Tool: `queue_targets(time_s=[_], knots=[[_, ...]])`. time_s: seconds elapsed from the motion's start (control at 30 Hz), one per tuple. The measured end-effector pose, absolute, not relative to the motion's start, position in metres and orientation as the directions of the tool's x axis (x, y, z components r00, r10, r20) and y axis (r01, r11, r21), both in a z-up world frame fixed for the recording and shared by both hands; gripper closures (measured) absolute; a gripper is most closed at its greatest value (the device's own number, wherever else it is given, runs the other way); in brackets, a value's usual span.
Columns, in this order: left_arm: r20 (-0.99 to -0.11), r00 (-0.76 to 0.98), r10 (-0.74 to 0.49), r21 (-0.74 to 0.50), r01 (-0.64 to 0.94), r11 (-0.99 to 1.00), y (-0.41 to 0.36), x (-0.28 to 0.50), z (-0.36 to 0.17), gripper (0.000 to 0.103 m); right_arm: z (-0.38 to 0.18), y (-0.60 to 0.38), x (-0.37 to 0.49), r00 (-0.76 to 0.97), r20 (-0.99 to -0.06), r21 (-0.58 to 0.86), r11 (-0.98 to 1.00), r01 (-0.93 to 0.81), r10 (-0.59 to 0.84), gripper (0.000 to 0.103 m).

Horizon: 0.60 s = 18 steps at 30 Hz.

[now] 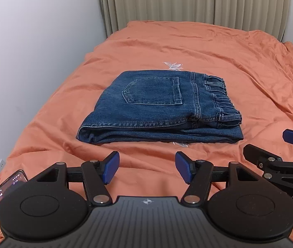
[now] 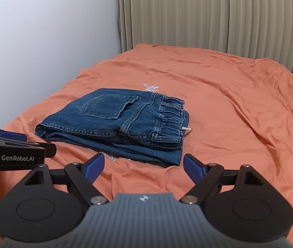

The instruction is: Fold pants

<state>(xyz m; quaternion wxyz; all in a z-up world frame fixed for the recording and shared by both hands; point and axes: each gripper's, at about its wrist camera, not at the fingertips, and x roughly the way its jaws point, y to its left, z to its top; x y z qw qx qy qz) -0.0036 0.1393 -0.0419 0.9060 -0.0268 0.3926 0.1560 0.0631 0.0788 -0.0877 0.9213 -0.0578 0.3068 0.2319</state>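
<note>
**Folded jeans on the orange bed, both grippers empty**

One pair of blue denim jeans (image 1: pixel 159 107) lies folded into a flat, roughly rectangular stack on the orange bedspread (image 1: pixel 218 51). The stack's long axis runs across the bed. The elasticated waistband, with its belt loops, points toward the right side of the bed; the rounded fold sits at the left, toward the white wall (image 1: pixel 32 41). One back pocket faces up on the top layer, with pale stitching tracing its outline. The denim looks thick and stiff, with several layers showing along the near edge.

The bedspread is thin, crinkled cloth. A small white embroidered flower motif (image 1: pixel 172 65) peeks out just behind the jeans' far edge. Beyond the jeans, at the far end of the bed, hang beige pleated curtains (image 1: pixel 187 2).

The left hand-held gripper (image 1: pixel 146 170) hovers just in front of the jeans' near edge, its two blue ribbed pads spread well apart with only bedspread between them. The right hand-held gripper (image 2: pixel 144 168) sits in front of the jeans' waistband corner, its jaws spread wide and holding nothing. Both have black linkages.

One phone (image 1: pixel 10 187) with a lit screen shows to the left of the left gripper.
</note>
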Motion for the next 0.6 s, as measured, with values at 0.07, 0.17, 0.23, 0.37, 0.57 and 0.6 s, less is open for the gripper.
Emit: queue_targets(time_s=[0.07,0.17,0.23,0.37,0.57,0.6], knots=[[-0.719,0.642,0.264,0.077,-0.304,0.95,0.1392,-0.0044,-0.0417,0.031,-0.0881,0.0782,0.0642,0.704,-0.591,0.043,0.887,-0.46,0.394,0.023],[-0.721,0.639,0.268,0.078,-0.31,0.948,0.1399,-0.0048,-0.0414,0.031,-0.0888,0.077,0.0649,0.703,-0.592,0.047,0.887,-0.459,0.396,0.023],[-0.721,0.639,0.267,0.078,-0.308,0.948,0.1405,-0.0045,-0.0412,0.031,-0.0887,0.077,0.0644,0.701,-0.592,0.047,0.886,-0.462,0.397,0.023],[-0.724,0.635,0.269,0.081,-0.309,0.948,0.1413,-0.0049,-0.0419,0.031,-0.0881,0.0774,0.0638,0.7,-0.591,0.047,0.883,-0.467,0.401,0.023],[-0.725,0.634,0.269,0.081,-0.31,0.947,0.1418,-0.0054,-0.0418,0.03,-0.0883,0.0771,0.0641,0.7,-0.592,0.048,0.884,-0.465,0.4,0.023],[-0.725,0.633,0.27,0.081,-0.311,0.947,0.142,-0.0054,-0.0419,0.031,-0.0883,0.077,0.064,0.7,-0.591,0.048,0.884,-0.465,0.4,0.023]])
